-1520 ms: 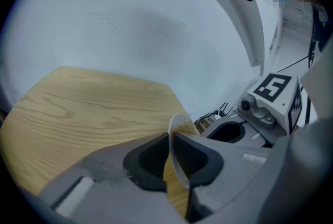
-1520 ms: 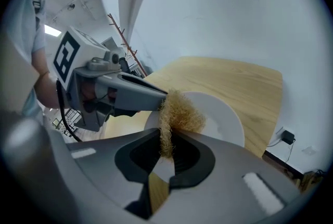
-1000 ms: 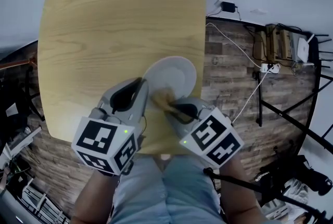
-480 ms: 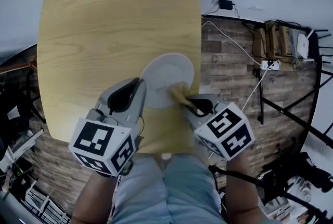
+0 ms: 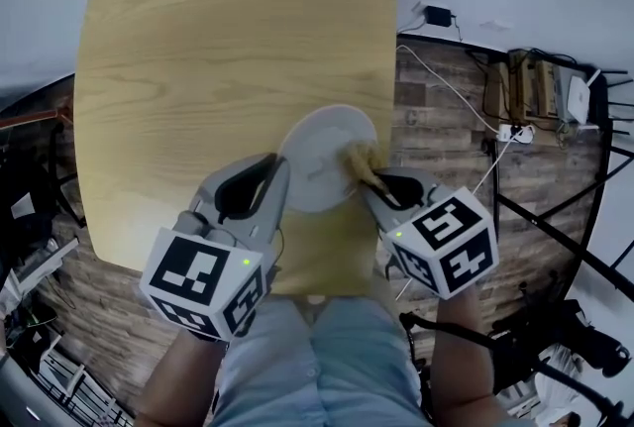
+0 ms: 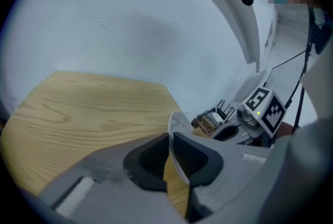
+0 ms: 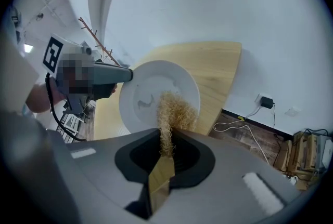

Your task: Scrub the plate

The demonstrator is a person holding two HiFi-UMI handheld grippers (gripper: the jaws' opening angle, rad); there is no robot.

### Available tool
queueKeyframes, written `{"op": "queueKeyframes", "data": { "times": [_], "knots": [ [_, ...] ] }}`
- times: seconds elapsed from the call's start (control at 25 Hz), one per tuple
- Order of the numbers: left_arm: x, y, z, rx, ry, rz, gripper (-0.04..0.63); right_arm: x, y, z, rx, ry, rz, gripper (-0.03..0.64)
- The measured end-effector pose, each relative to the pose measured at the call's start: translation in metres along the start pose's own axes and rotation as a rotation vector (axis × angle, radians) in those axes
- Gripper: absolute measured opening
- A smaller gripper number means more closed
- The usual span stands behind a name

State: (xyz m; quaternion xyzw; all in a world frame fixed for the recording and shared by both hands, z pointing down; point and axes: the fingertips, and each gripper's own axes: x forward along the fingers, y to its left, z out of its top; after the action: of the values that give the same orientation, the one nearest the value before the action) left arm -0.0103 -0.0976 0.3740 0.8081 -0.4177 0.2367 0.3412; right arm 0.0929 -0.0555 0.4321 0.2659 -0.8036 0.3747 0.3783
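Jaws of the left gripper (image 5: pixel 276 173) clamped the plate (image 5: pixel 319 150) at its rim; the right gripper (image 5: pixel 370 180) had its jaws shut on a scrubber (image 5: pixel 355 160), seemingly touching the plate.

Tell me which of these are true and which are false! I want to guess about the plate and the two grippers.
1. The left gripper is shut on the rim of the plate. True.
2. The right gripper holds nothing. False: it is shut on a straw-coloured scrubber.
3. The scrubber is pressed against the plate. True.
4. The plate is black. False: it is white.
5. The table is made of glass. False: it is light wood.
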Motion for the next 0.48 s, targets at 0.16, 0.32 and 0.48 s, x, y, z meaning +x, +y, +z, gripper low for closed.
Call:
{"op": "queueKeyframes", "data": {
  "times": [0.16,0.32,0.48],
  "knots": [
    [0.0,0.0,0.001,-0.002,-0.001,-0.005,0.051,0.001,-0.005,0.015,-0.016,-0.012,-0.016,0.038],
    [-0.001,0.0,0.003,-0.006,-0.004,-0.007,0.052,0.004,-0.008,0.03,-0.039,-0.02,-0.024,0.038],
    [-0.001,0.003,0.005,-0.009,-0.009,-0.003,0.052,0.007,-0.005,0.043,-0.069,-0.03,-0.026,0.038]
  ]
}}
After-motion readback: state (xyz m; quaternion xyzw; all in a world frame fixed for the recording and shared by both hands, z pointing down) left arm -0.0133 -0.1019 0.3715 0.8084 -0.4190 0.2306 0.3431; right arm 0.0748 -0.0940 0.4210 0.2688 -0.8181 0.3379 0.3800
